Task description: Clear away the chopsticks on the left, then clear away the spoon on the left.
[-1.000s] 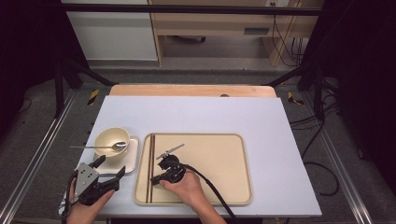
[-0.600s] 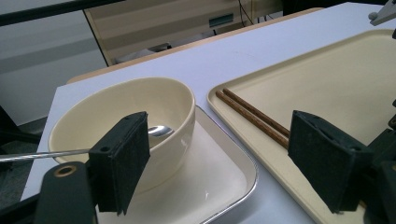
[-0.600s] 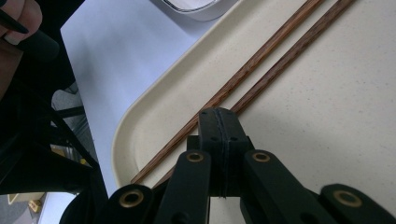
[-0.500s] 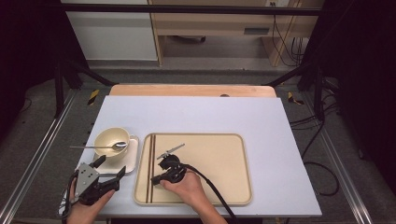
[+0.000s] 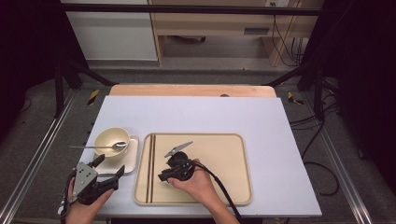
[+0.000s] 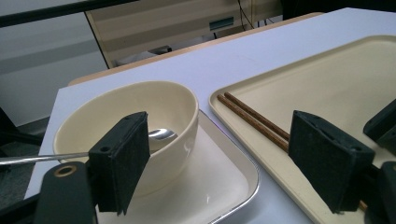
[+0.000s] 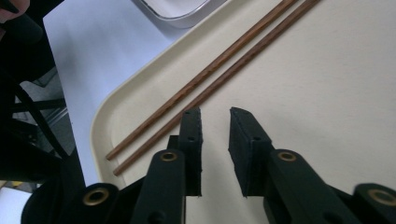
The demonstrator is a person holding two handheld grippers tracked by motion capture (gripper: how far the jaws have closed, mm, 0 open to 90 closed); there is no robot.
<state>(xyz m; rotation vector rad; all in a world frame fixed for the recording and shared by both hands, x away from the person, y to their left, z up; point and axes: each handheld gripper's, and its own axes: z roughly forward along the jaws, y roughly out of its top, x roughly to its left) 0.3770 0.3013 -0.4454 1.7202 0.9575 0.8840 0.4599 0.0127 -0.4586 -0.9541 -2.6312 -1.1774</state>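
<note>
- The left gripper (image 5: 108,175) is hovering with jaws spread and empty, facing the bowl (image 5: 111,139) with its spoon (image 5: 100,146).
- The chopsticks (image 5: 151,168) are lying lengthwise along the tray's (image 5: 233,140) left edge.
- The right gripper (image 7: 215,140), nearer to them, is just parting its jaws, nothing between, chopsticks just beyond its tips.

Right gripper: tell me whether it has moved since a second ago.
Yes, slightly. The right gripper has backed off rightward from the chopsticks lying on the tray; its jaws have just been opening, nothing between them.
</note>
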